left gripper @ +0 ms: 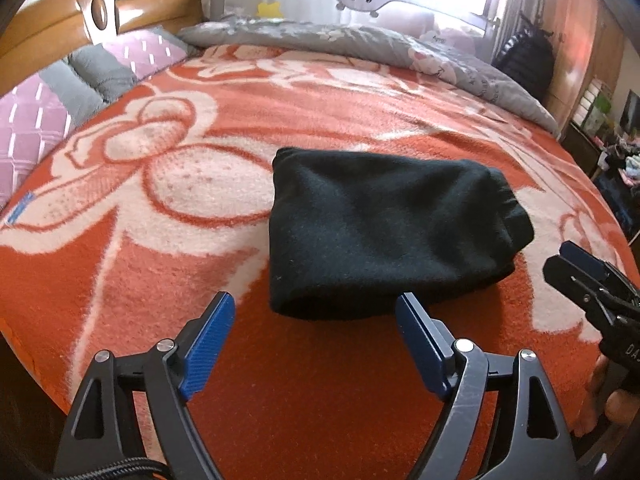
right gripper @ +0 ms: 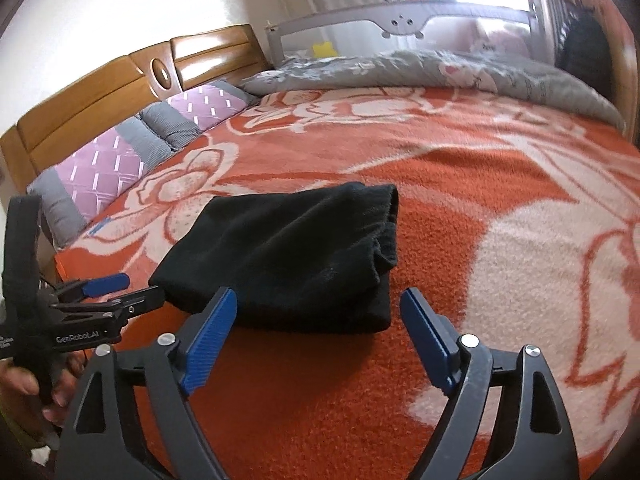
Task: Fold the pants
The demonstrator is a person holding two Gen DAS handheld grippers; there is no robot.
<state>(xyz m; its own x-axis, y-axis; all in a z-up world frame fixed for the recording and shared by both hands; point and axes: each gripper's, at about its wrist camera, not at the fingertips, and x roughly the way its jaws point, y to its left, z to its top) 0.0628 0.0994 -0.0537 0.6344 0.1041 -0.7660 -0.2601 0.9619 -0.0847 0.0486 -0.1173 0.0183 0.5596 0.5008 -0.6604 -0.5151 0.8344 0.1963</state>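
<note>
You see the black pants [left gripper: 384,232] folded into a compact, thick rectangle, lying flat on the bed, elastic waistband bunched at their right end

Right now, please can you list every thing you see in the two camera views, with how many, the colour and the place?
pants: one, black, folded into a compact bundle, lying on the blanket in front of both grippers.
blanket: one, orange-red with a pale flower pattern, covering the bed.
quilt: one, grey with pink and white prints, bunched along the far side of the bed.
pillows: two, pink and grey, along the headboard.
headboard: one, brown wood, at the left.
bed rail: one, grey, behind the quilt.
left gripper: one, black with blue pads, open, holding nothing, just short of the pants.
right gripper: one, black with blue pads, open, holding nothing, near the edge of the pants.
</note>
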